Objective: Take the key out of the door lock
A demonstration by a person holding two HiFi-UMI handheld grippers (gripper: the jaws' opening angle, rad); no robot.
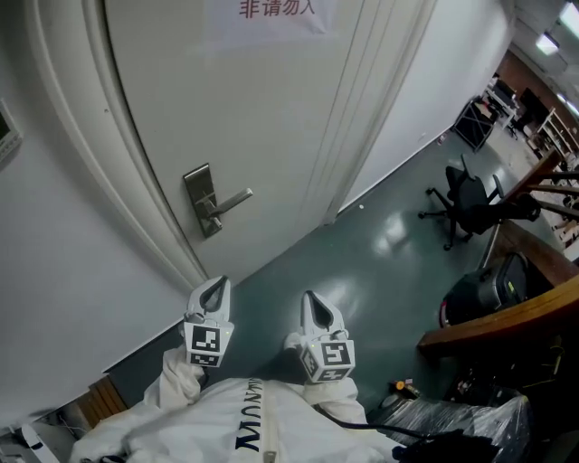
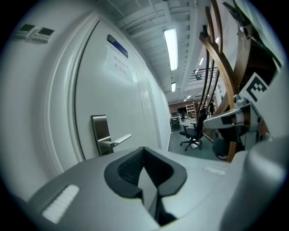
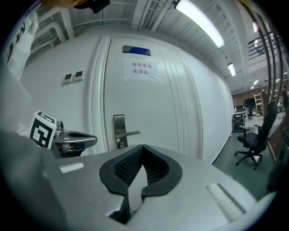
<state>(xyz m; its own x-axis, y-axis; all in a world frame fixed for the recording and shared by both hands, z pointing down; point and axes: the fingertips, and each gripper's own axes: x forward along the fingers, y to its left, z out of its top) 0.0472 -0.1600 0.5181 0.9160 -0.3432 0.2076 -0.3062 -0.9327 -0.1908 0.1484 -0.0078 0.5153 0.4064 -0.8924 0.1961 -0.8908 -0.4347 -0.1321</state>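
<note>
2 shut, empty grippers, left gripper (image 1: 215, 285) and right gripper (image 1: 310, 298), sit well short of the door handle (image 1: 231, 200); one should open and meet the lock (image 1: 210, 224) under that handle squarely.

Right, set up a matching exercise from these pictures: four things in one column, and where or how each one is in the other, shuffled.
Things:
1. silver metal lever door handle
2. black swivel office chair
3. white paper sign with red print
4. right claw

Places or states:
A. standing on the dark green floor
B. shut and empty, short of the white panel door
C. stuck high on that door
D. on a steel plate near that door's left edge

Pairs: 1-D, 2-A, 3-C, 4-B.
</note>
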